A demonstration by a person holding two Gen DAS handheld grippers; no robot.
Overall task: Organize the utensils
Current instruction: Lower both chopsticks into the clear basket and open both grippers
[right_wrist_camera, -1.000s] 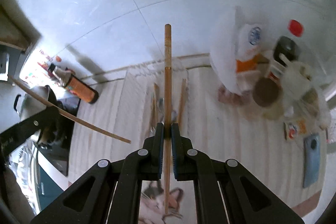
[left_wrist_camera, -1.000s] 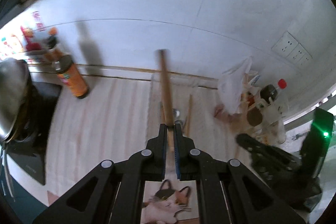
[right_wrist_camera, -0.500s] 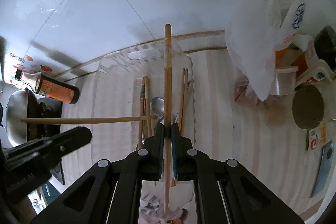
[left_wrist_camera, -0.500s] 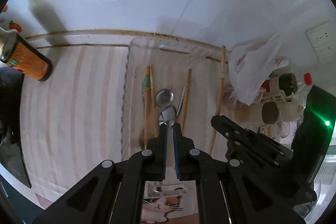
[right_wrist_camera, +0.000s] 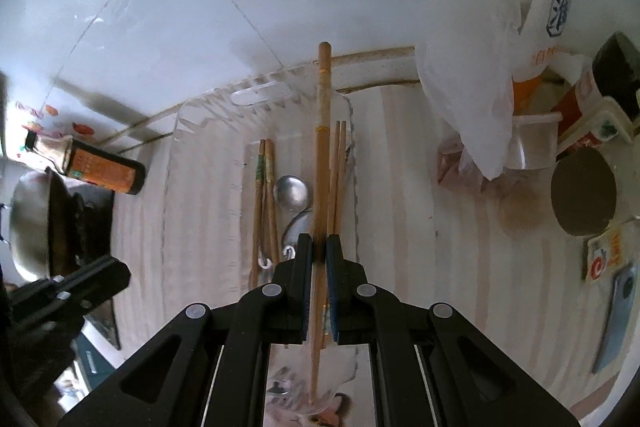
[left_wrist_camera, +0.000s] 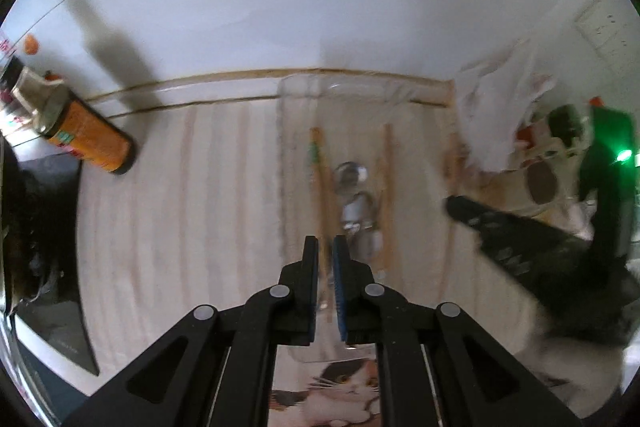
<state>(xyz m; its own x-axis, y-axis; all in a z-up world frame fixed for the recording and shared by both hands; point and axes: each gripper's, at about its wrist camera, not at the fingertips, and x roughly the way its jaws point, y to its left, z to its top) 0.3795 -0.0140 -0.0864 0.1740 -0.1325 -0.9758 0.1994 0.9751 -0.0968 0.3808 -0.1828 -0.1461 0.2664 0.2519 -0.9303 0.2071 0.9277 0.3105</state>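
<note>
A clear plastic tray (right_wrist_camera: 208,131) lies on the striped counter against the wall. In it lie a pair of chopsticks with green bands (right_wrist_camera: 264,187), metal spoons (right_wrist_camera: 292,191) and another chopstick pair (right_wrist_camera: 338,171). My right gripper (right_wrist_camera: 319,251) is shut on a long wooden chopstick (right_wrist_camera: 323,131), held above the tray's right side and pointing at the wall. My left gripper (left_wrist_camera: 326,251) is empty with its jaws a narrow gap apart, above the tray (left_wrist_camera: 296,99) near the spoons (left_wrist_camera: 352,179). The right gripper shows in the left wrist view (left_wrist_camera: 520,243).
An orange-labelled sauce bottle (right_wrist_camera: 100,171) stands left of the tray, with a metal pot (right_wrist_camera: 28,223) on a dark stove beyond it. White plastic bags (right_wrist_camera: 468,79), cups and containers (right_wrist_camera: 580,191) crowd the right. A cat-print mat (left_wrist_camera: 340,391) lies in front.
My left gripper has let go of its chopstick, which no longer shows between its jaws. My right gripper has moved lower and closer over the tray with its chopstick.
</note>
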